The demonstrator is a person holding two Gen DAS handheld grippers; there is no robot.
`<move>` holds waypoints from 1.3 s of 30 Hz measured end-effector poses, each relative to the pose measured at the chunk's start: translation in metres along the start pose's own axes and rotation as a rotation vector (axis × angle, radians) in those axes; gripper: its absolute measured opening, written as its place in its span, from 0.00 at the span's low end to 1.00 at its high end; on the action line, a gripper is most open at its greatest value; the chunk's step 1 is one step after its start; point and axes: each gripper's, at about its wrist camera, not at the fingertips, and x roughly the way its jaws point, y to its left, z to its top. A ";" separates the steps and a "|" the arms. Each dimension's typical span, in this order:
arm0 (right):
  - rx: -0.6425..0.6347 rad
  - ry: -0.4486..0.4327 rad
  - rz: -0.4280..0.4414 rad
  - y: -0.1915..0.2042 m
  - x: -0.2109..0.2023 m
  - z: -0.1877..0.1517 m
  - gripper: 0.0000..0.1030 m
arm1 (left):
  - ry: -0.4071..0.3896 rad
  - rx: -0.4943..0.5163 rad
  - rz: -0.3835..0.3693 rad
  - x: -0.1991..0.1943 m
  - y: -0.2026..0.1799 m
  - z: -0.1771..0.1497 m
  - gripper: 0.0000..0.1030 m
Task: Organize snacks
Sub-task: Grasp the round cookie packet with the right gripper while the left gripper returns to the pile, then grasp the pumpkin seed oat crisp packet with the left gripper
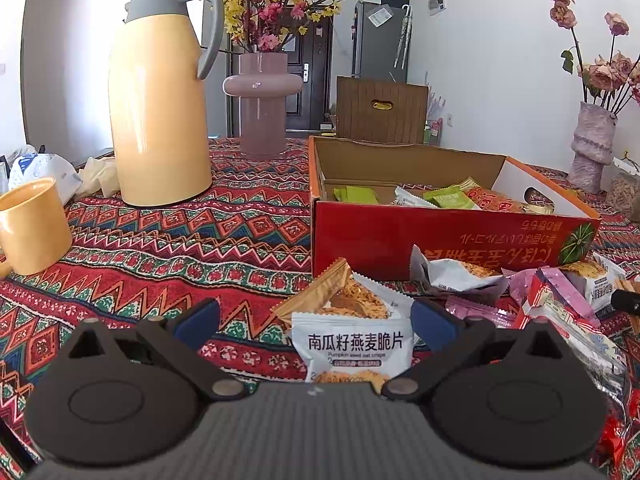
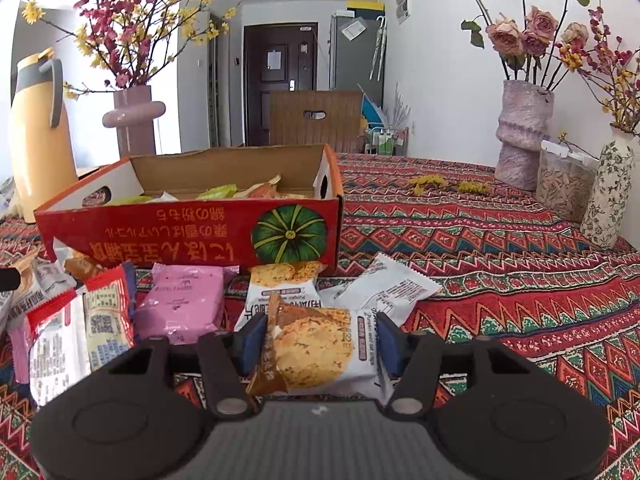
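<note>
Glossy crinkled oat-crisp packet (image 2: 320, 350) pinched by right fingers (image 2: 387, 342); left fingers (image 1: 434, 322) spread apart.

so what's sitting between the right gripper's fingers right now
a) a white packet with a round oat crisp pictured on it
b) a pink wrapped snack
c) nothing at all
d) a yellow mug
a: in the right wrist view the right gripper has both blue pads against the sides of the white oat crisp packet, while the pink snack lies apart to the left on the cloth.
</note>
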 end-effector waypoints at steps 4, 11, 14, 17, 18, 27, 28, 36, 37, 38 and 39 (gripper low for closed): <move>0.027 -0.034 -0.002 -0.004 -0.004 -0.001 0.55 | -0.008 0.006 0.025 -0.005 0.000 0.002 1.00; 0.041 -0.044 0.009 -0.007 -0.004 -0.002 0.55 | 0.008 0.033 -0.005 -0.016 -0.001 0.005 1.00; 0.048 -0.047 0.012 -0.008 -0.005 -0.002 0.55 | 0.049 0.045 -0.028 -0.016 -0.003 0.002 1.00; 0.049 -0.048 0.014 -0.008 -0.005 -0.002 0.55 | 0.080 0.079 -0.032 -0.015 -0.009 -0.005 1.00; 0.049 -0.049 0.015 -0.008 -0.005 -0.002 0.55 | 0.090 0.084 -0.027 -0.014 -0.010 -0.007 1.00; 0.051 -0.049 0.016 -0.008 -0.005 -0.002 0.55 | 0.155 0.061 -0.057 -0.005 -0.009 -0.011 0.63; 0.051 -0.049 0.015 -0.008 -0.005 -0.002 0.55 | 0.162 0.057 -0.067 -0.004 -0.009 -0.010 0.58; 0.051 -0.049 0.015 -0.008 -0.005 -0.002 0.55 | 0.152 0.051 -0.071 -0.007 -0.006 -0.010 0.44; 0.051 -0.050 0.015 -0.008 -0.005 -0.002 0.55 | 0.143 0.051 -0.070 -0.010 -0.005 -0.009 0.44; 0.052 -0.051 0.015 -0.007 -0.005 -0.002 0.55 | 0.135 0.050 -0.069 -0.012 -0.005 -0.008 0.44; 0.052 -0.052 0.015 -0.007 -0.005 -0.002 0.55 | 0.124 0.048 -0.066 -0.014 -0.004 -0.006 0.44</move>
